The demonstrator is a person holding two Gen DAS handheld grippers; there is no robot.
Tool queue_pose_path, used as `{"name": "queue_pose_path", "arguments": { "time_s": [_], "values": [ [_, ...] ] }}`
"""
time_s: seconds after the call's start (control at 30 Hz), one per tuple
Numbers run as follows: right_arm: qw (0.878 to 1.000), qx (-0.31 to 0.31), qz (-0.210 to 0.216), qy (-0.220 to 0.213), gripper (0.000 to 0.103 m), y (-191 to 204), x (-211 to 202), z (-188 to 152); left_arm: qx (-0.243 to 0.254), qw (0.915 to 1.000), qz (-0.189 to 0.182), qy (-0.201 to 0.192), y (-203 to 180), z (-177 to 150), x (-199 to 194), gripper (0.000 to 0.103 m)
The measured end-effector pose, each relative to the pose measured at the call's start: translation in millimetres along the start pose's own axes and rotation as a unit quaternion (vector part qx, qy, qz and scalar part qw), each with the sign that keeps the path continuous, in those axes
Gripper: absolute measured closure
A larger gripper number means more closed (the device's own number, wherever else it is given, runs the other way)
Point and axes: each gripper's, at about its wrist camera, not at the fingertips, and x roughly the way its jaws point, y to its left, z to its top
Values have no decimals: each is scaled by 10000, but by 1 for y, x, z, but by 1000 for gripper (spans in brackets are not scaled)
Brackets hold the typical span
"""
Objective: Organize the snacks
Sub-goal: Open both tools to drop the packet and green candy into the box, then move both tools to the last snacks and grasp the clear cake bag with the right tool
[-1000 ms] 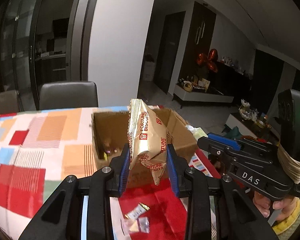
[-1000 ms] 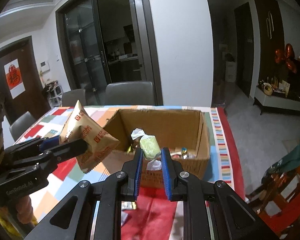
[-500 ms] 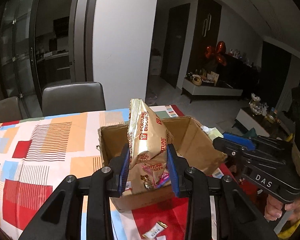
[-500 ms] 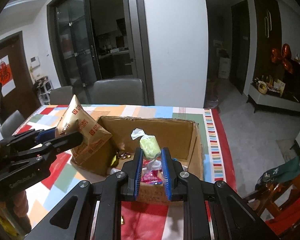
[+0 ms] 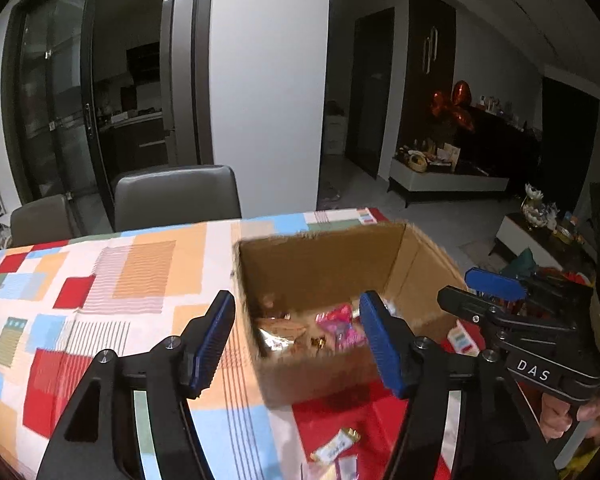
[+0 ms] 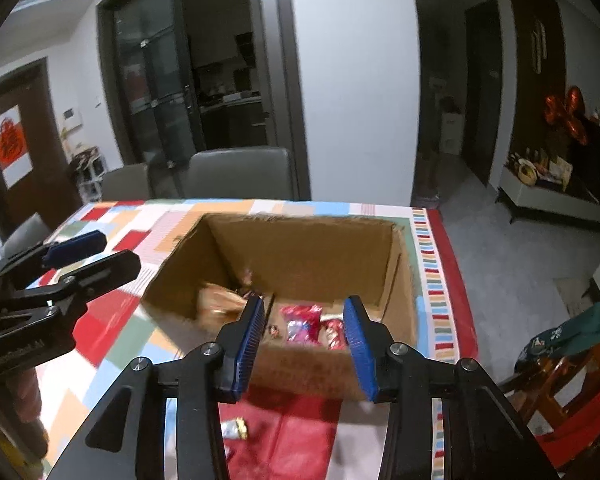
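Both claws apparently empty over box point(image 6: 300, 248)

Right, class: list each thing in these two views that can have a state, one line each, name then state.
Left gripper: open, nothing between its pads; jaws have just been opening.
Right gripper: open, empty; jaws have just been opening.
Box: top open, upright on the table, snacks inside.
Gold packet: in the box, blurred.
Pink packet: lying in the box.
Loose sweet: on the tablecloth, outside the box.
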Motion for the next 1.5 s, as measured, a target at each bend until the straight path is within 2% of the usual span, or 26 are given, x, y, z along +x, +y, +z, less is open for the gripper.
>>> {"name": "queue_pose_path", "arguments": {
  "time_s": [0.1, 0.4, 0.6, 0.77, 1.0, 1.1, 1.17, 1.2, 1.3, 1.4, 1.5],
  "values": [
    [9997, -152, 178, 61, 60, 11, -5, -16, -30, 9999, 129, 72, 1, -15, -10, 39],
    [9962, -414, 666, 379, 60, 36, -8, -60, -268, 9990, 215, 278, 5, -62, -29, 39],
    [9905, -665, 959, 723, 60, 52, 1, -83, -335, 9975, 358, 504, 8, -92, -33, 37],
    [9791, -1038, 1231, 1239, 60, 72, 19, -100, -468, 9950, 468, 753, 16, -116, -32, 36],
    [9619, -1559, 1344, 1798, 60, 89, 44, -119, -682, 9887, 739, 1108, 29, -151, -28, 35],
    [9523, -1811, 1412, 2008, 58, 96, 52, -126, -797, 9866, 706, 1239, 32, -165, -26, 35],
    [9447, -2034, 1426, 2140, 46, 103, 59, -128, -849, 9852, 689, 1324, 32, -170, -23, 35],
    [9418, -2114, 1449, 2175, 45, 105, 61, -129, -901, 9842, 675, 1366, 33, -173, -22, 35],
    [9380, -2363, 1307, 2175, 45, 109, 69, -130, -983, 9825, 661, 1435, 36, -177, -19, 35],
    [9271, -2502, 1406, 2409, 45, 112, 81, -131, -1054, 9807, 650, 1511, 37, -179, -15, 35],
    [9227, -2606, 1390, 2477, 45, 114, 90, -133, -1081, 9802, 655, 1521, 38, -179, -13, 35]
  ]
}}
